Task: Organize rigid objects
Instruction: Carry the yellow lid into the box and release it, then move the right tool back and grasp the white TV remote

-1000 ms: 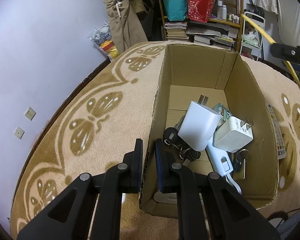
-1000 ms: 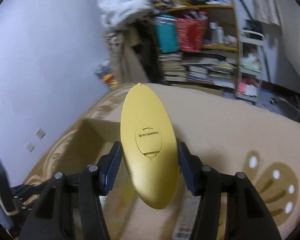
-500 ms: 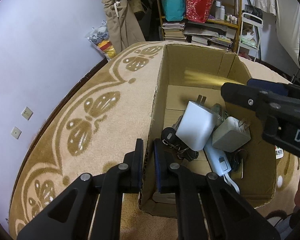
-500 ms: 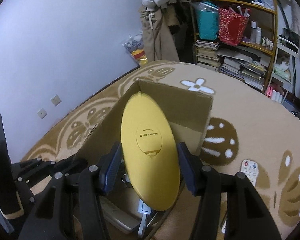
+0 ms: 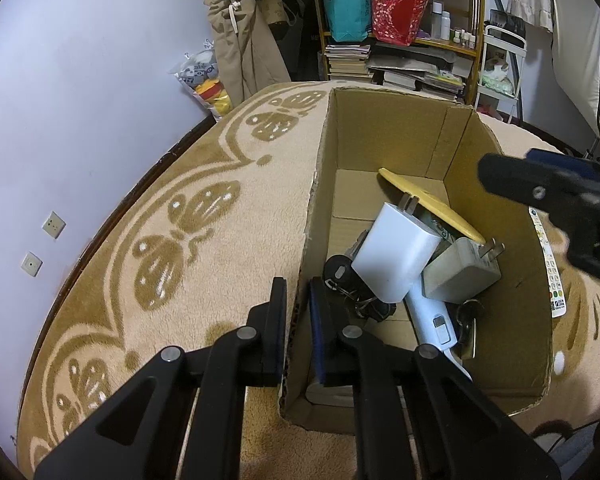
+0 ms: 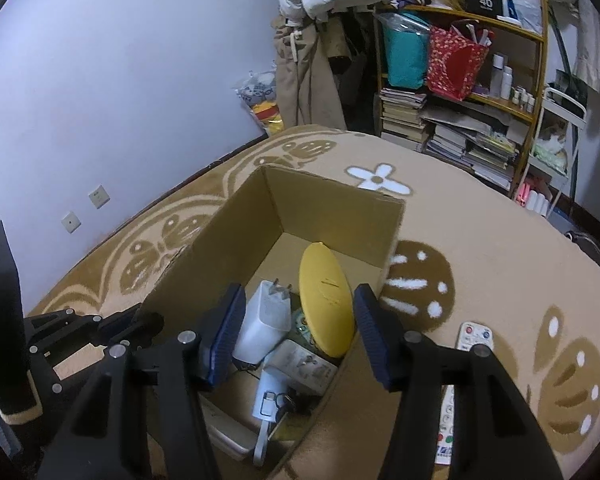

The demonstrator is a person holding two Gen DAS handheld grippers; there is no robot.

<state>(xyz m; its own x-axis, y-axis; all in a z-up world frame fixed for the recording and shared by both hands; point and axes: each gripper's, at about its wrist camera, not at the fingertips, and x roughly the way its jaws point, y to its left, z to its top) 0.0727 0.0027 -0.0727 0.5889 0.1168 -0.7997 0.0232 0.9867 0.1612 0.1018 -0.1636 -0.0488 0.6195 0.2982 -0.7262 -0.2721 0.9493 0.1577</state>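
Right wrist view: our right gripper point(image 6: 298, 334) has just let go, jaws wide, and the yellow oval case point(image 6: 326, 300) now lies in the cardboard box point(image 6: 332, 196) toward its far right corner, propped on the chargers point(image 6: 265, 322). Our left gripper point(image 5: 297, 326) pinches the box's near-left wall. Remote point(image 6: 458, 392) on the rug looks next.

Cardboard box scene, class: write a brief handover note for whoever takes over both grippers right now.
Left gripper: jaws shut on the cardboard box wall, steadying it.
Right gripper: jaws open, empty, above the box.
Done: yellow oval case lies inside on the white chargers.
Left: white remote lies on the rug, outside the box's right wall; probably box it next.
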